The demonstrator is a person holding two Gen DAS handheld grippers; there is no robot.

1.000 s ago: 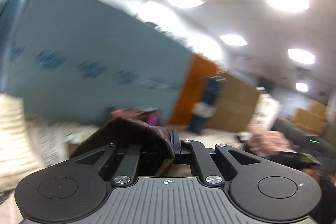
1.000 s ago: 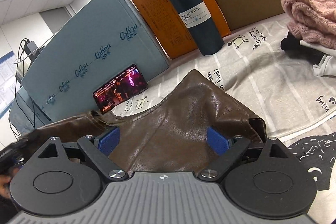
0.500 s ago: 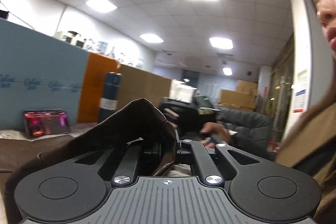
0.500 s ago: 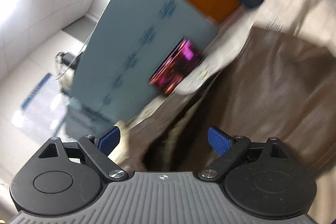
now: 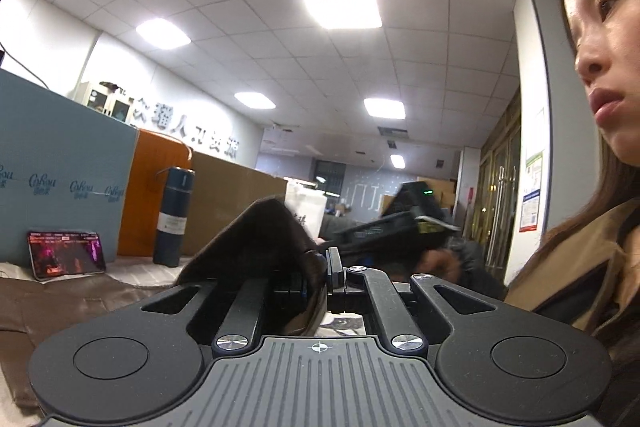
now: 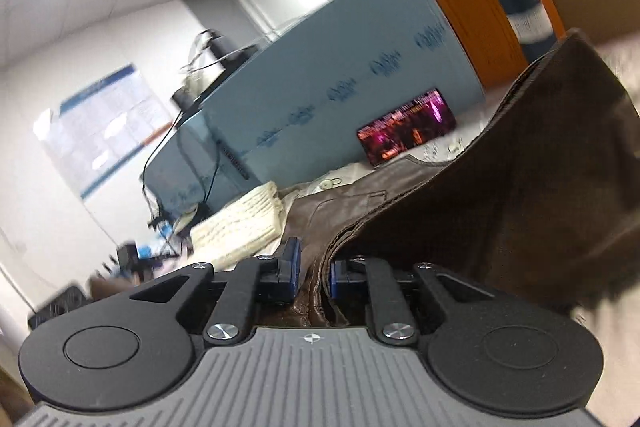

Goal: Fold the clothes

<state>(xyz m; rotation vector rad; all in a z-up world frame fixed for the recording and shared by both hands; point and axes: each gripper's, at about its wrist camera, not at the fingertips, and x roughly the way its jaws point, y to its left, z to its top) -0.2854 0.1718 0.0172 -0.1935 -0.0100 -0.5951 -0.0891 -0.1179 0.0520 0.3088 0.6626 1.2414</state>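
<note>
Brown garment [image 6: 520, 187]: it is filling the right half of my right wrist view, a raised dark fold reaching toward the upper right, with its seamed edge [image 6: 320, 279] running down between my right pads; more of it is lying flat in the middle of the frame. In my left wrist view a fold [image 5: 264, 243] is rising at the centre, and the rest [image 5: 60, 307] is spreading across the lower left.

Left gripper [image 5: 320, 267]: I am pinching a fold of the garment, my jaws nearly together with the cloth between them.

Right gripper [image 6: 314, 269]: my jaws are closing on the seamed edge, and the blue pads [image 6: 294, 263] are pressing on it from both sides (this view is blurred).

Phone [image 5: 66, 254]: it is leaning against the blue-grey panel [image 5: 60, 167] at the left of my left view, its screen glowing pink.

Flask [image 5: 174, 215]: it is standing upright just right of the phone, in front of the orange board [image 5: 154, 187].

Cream knit [image 6: 240, 223]: it is lying folded left of centre in my right view, beside the garment.

Person [image 5: 592, 247]: sitting at the right edge of my left view, in a tan coat.
</note>
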